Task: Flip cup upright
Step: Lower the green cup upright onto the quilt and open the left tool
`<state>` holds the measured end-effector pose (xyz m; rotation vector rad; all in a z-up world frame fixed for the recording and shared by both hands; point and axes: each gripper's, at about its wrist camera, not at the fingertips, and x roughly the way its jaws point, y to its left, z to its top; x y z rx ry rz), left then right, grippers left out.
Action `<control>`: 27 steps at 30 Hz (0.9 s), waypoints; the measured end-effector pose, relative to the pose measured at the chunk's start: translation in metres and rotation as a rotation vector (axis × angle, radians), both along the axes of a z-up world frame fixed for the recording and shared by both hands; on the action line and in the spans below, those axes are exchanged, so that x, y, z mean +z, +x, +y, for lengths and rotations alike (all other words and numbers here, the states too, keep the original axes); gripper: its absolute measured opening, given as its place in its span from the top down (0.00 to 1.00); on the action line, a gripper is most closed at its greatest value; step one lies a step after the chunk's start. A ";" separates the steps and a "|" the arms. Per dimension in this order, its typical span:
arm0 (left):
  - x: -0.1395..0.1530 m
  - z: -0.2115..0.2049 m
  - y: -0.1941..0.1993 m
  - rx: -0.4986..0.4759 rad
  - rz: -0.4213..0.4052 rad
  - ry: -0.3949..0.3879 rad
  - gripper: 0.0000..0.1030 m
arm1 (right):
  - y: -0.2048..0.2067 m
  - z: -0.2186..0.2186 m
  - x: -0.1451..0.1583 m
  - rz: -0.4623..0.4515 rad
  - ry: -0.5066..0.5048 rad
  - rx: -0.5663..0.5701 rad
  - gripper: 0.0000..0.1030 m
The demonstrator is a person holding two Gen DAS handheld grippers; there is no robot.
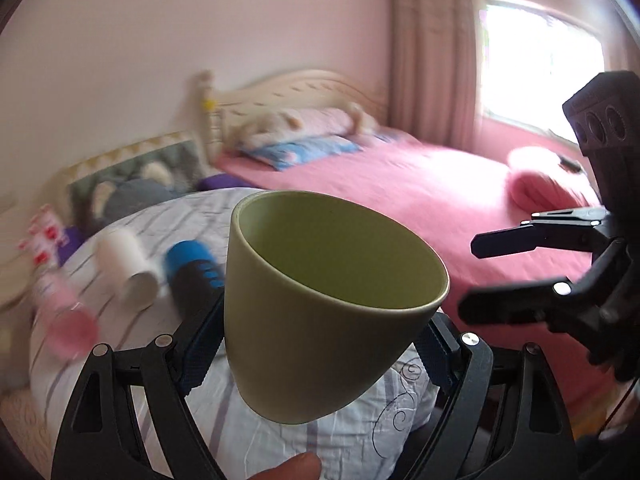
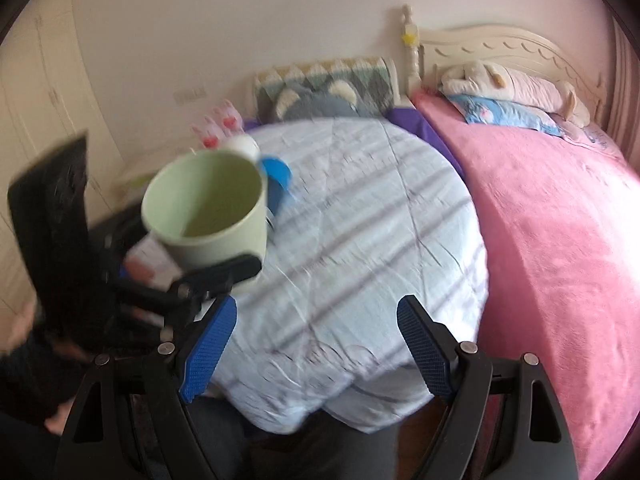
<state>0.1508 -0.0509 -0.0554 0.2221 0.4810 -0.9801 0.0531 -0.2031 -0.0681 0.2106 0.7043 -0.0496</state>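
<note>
My left gripper (image 1: 320,340) is shut on a green cup (image 1: 320,300) and holds it in the air above the light striped quilt (image 1: 240,432), mouth up and tilted away from me. In the right wrist view the same green cup (image 2: 208,208) is at the left, held by the left gripper (image 2: 224,272). My right gripper (image 2: 316,344) is open and empty above the quilt (image 2: 360,240). It also shows in the left wrist view (image 1: 480,276) at the right, apart from the cup.
On the quilt to the left lie a white cup (image 1: 128,268), a blue and black bottle (image 1: 192,276) and a pink cup (image 1: 68,312). A pink bed (image 1: 420,200) with pillows lies to the right. A window (image 1: 540,60) is behind it.
</note>
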 end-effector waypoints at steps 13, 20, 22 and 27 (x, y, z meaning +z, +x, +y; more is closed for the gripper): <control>-0.048 0.059 0.023 0.488 0.032 -0.083 0.16 | 0.051 0.020 0.000 -0.055 0.012 0.115 0.19; -0.077 0.068 0.023 0.537 0.035 -0.103 0.18 | 0.051 0.030 -0.013 -0.009 0.012 0.122 0.19; -0.081 0.069 0.024 0.543 0.039 -0.103 0.18 | 0.051 0.033 -0.015 0.000 0.010 0.121 0.19; -0.077 0.074 0.017 0.529 0.019 -0.096 0.04 | 0.053 0.039 -0.018 0.009 0.002 0.119 0.19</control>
